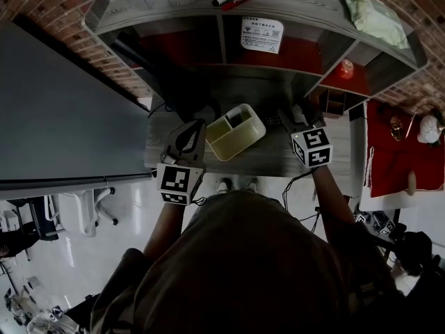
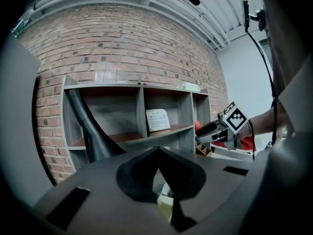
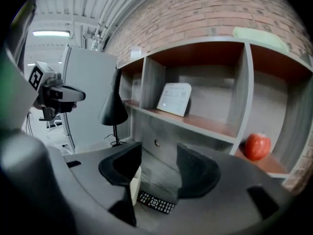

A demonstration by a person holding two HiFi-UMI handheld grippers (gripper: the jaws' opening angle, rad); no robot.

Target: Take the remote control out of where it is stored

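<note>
Remote control (image 3: 156, 203) lies flat on the surface (image 1: 268, 160), keys up, just beside the cream storage box (image 1: 240, 143) and outside it; its long axis runs crosswise to the right tongs (image 3: 159, 153), emitter end indeterminate; right tongs open, empty, above it; judged step: retreat; lift straight clear, brushing neither remote nor box; left tongs (image 2: 157, 151) closed tip to tip, empty

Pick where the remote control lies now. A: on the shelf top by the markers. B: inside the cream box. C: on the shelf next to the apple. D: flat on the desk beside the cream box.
D: the right gripper view shows the remote control lying flat on the desk next to the cream box, outside it.
</note>
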